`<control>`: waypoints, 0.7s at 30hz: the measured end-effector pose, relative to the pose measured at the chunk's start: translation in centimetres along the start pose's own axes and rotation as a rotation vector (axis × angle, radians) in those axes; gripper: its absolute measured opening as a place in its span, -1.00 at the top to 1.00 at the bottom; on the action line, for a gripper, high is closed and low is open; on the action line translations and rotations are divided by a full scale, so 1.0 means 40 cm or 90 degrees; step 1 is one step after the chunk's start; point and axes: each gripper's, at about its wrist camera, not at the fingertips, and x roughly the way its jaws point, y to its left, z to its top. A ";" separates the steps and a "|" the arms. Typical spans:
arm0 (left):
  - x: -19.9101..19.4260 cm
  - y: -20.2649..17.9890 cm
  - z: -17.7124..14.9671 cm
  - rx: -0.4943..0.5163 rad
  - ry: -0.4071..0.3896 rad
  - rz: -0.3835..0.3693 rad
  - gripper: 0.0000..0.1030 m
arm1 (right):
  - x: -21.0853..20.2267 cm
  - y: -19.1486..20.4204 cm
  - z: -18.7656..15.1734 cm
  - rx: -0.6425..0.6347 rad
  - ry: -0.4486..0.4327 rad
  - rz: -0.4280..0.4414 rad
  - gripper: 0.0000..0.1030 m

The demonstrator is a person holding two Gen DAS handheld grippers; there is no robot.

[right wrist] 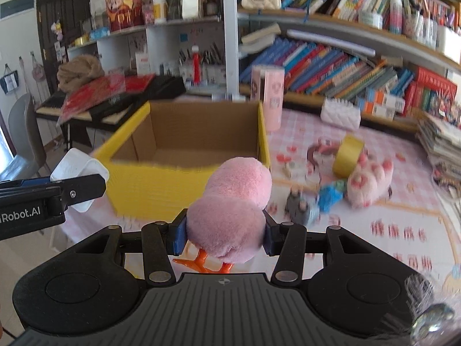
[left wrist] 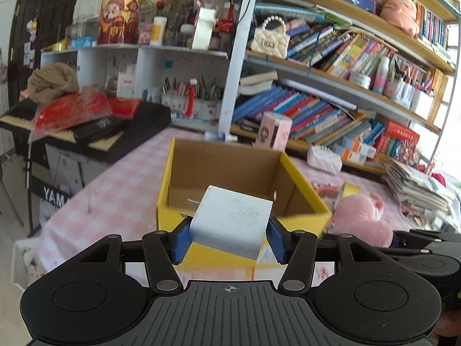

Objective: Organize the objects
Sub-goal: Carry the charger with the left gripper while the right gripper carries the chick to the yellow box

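Observation:
My left gripper (left wrist: 229,238) is shut on a white plug adapter (left wrist: 232,222), held above the near wall of the yellow cardboard box (left wrist: 305,186). Its metal prongs point left. My right gripper (right wrist: 224,232) is shut on a pink plush chick (right wrist: 233,204) with orange feet, just in front of the yellow cardboard box (right wrist: 161,183), whose inside looks bare. In the right wrist view the left gripper (right wrist: 82,184) and its white plug adapter (right wrist: 73,164) show at the left edge. In the left wrist view the pink plush chick (left wrist: 360,219) shows at the right, beside the box.
On the pink checked tablecloth (right wrist: 389,230) right of the box lie a gold tape roll (right wrist: 347,155), a pink plush pig (right wrist: 370,180), a blue item (right wrist: 331,194) and a grey toy (right wrist: 301,209). A pink carton (right wrist: 268,101) stands behind the box. Bookshelves fill the back; a keyboard (right wrist: 115,106) stands left.

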 end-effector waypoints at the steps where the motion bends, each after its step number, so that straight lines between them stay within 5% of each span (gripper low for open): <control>1: 0.009 -0.001 0.012 0.001 -0.005 0.002 -0.05 | 0.009 -0.002 0.015 -0.003 -0.010 0.001 0.11; 12: 0.162 -0.021 0.105 0.013 -0.012 0.041 -0.05 | 0.163 -0.037 0.171 -0.037 -0.066 0.014 0.11; 21: 0.289 -0.032 0.131 0.027 0.029 0.087 -0.05 | 0.300 -0.049 0.226 -0.094 -0.066 0.037 0.11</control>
